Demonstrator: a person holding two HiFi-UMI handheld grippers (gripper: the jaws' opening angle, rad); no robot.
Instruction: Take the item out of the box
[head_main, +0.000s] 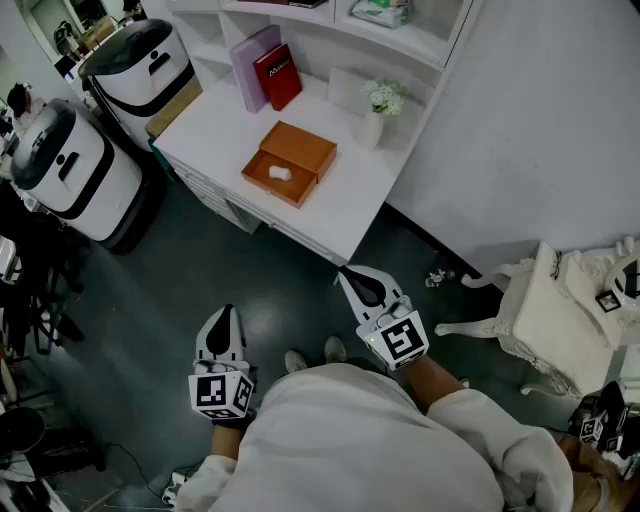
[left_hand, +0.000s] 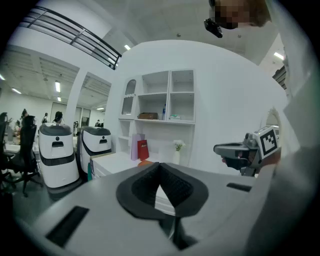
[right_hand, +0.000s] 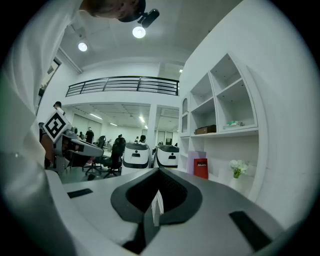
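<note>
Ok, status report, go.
Left gripper and right gripper shut, empty, short of desk. Item in open box, untouched. Nothing in the way; vase beside box.

In the lower middle of the head view the left gripper (head_main: 225, 320) points up the frame, jaws pressed together with nothing between them; the right gripper (head_main: 352, 280), higher and to its right, angles toward the upper left, jaws likewise closed and empty; white sleeves (head_main: 480, 440) run to the bottom edge.

Box (head_main: 303, 149) matt, leather-like; desk (head_main: 228, 128) smooth, white; floor (head_main: 250, 290) dark, matt.
</note>
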